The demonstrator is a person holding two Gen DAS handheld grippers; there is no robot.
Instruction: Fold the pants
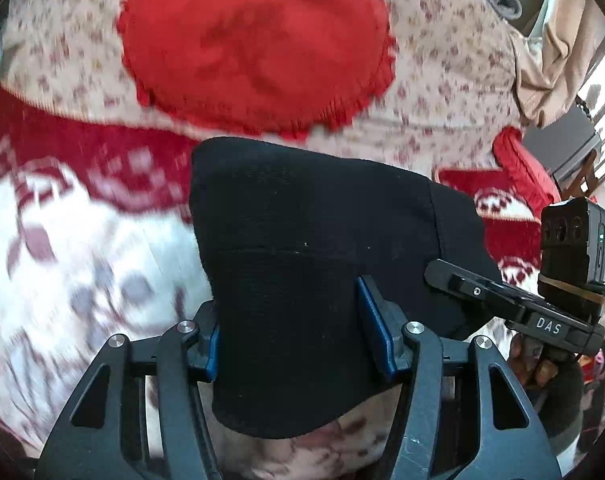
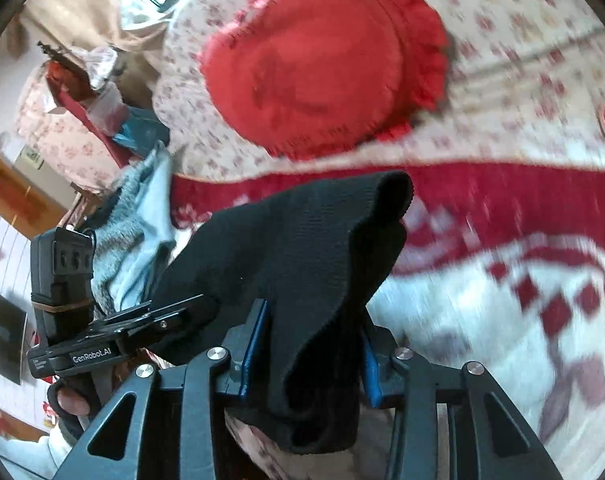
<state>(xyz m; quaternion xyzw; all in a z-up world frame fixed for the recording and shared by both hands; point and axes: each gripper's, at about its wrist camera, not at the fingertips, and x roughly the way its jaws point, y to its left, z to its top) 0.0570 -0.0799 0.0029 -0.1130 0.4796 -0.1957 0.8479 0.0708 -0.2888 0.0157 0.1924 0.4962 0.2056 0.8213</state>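
Observation:
The black knit pants (image 1: 302,240) hang lifted above the bed, stretched between both grippers. My left gripper (image 1: 294,344) is shut on one end of the black pants, the cloth bunched between its blue pads (image 1: 376,320). My right gripper (image 2: 310,344) is shut on the other end of the black pants (image 2: 302,248), which drape over its fingers. The right gripper also shows at the right in the left wrist view (image 1: 442,272). The left gripper shows at the left in the right wrist view (image 2: 194,304).
A red round frilled cushion (image 1: 254,44) lies on a floral sheet (image 1: 442,92) behind the pants. A red and white patterned blanket (image 1: 62,260) covers the bed below. Grey-blue clothes (image 2: 142,220) lie at the left in the right wrist view.

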